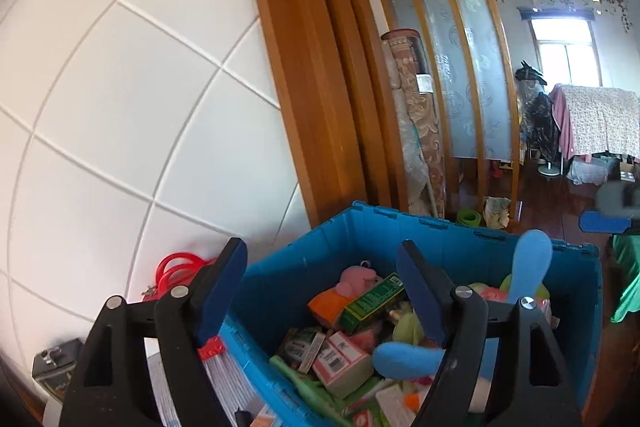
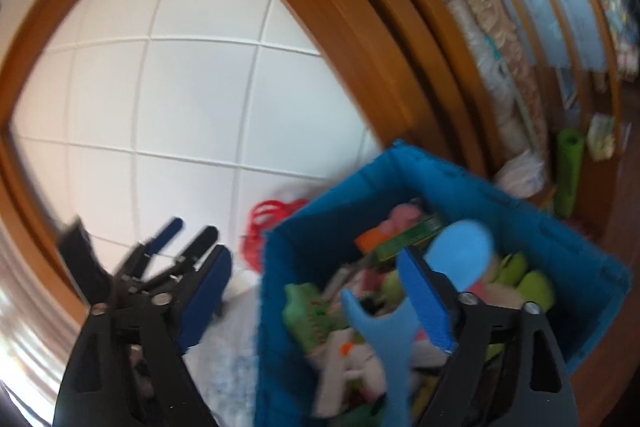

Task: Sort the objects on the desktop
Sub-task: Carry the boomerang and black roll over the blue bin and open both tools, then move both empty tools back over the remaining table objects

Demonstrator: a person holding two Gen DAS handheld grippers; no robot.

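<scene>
Both grippers point over a blue crate [image 1: 460, 247] packed with toys and boxes. The left gripper [image 1: 320, 291] and right gripper [image 2: 316, 291] hold their jaws released, grasping nothing.

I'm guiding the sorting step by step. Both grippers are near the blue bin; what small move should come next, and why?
Probably lower the open left gripper onto the green box. It lies on top of the pile in the blue bin, right between the spread fingers, while the right wrist view is blurred.
</scene>
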